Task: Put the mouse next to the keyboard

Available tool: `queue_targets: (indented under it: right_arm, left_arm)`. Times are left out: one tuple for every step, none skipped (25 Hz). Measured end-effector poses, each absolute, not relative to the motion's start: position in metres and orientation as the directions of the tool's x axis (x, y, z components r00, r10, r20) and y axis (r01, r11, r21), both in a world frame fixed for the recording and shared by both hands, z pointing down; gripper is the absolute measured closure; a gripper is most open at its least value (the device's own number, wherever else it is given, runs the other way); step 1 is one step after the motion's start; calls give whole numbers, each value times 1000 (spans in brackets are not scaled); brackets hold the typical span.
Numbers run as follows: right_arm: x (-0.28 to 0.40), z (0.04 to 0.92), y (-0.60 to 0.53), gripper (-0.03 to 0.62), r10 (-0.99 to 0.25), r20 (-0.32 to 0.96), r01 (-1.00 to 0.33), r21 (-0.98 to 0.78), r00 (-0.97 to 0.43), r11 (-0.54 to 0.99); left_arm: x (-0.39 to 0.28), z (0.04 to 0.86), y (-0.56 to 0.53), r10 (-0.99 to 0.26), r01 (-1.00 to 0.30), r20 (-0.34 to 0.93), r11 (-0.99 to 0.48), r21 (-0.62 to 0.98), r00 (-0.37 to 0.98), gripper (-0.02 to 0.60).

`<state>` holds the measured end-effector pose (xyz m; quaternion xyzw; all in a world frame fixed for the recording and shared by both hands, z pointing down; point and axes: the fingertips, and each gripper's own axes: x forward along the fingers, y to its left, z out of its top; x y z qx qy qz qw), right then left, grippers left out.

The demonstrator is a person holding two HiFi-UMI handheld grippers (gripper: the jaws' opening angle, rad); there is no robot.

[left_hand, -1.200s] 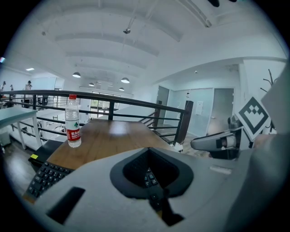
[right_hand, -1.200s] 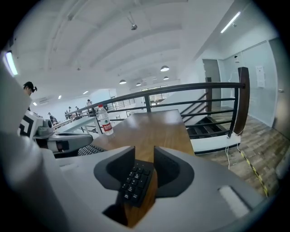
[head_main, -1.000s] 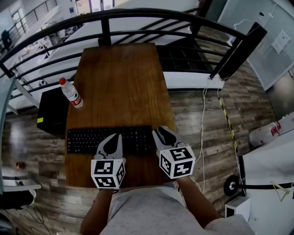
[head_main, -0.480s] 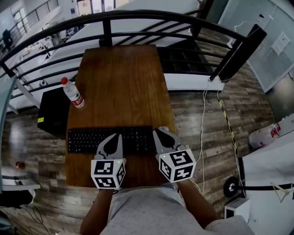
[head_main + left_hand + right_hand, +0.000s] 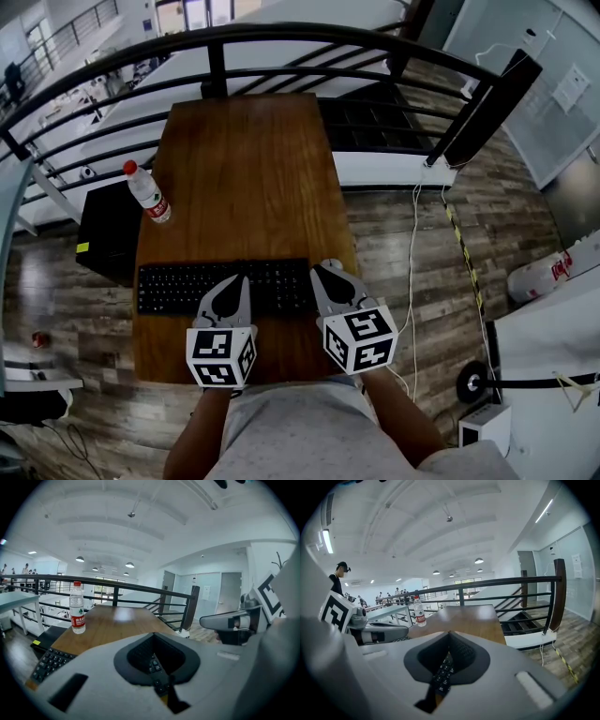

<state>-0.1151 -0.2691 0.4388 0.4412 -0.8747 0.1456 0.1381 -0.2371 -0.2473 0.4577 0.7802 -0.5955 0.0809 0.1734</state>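
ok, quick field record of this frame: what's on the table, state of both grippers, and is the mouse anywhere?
surface: wooden table
keyboard: black, lying across the near end of the table
water bottle: red cap, upright near the table's left edge
mouse: not seen in any view
left gripper: jaws together, nothing held, above the keyboard
right gripper: jaws together, nothing held, at the keyboard's right end
beyond table: black railing
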Motion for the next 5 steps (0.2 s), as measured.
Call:
queue_targets:
  right_arm:
    - [-115,439,-269,582,-731,370,-812,-134,-573,569]
    - [-114,439,-269,582,-731,369,-811,-135,-574,569]
    - [-114,438,-268,582,-730,369,-811,-136,-575,569]
    - [-114,438,-268,582,-730,369,-811,-137,-575,569]
    - [-114,438,-268,582,-730,369,-810,-138,-576,569]
  left_arm:
    - [-236,457,-247,-901,-957,333,-231,174,278,588]
    - [-236,457,-247,-901,-957,333,-232,173,279,588]
    - [-235,457,-247,-901,-957,333,-233,173,280,588]
    - [-235,457,-247,-900,-957,333,-234,174,280,588]
    - [-235,457,-247,-900,-956,333,-235,174,281,588]
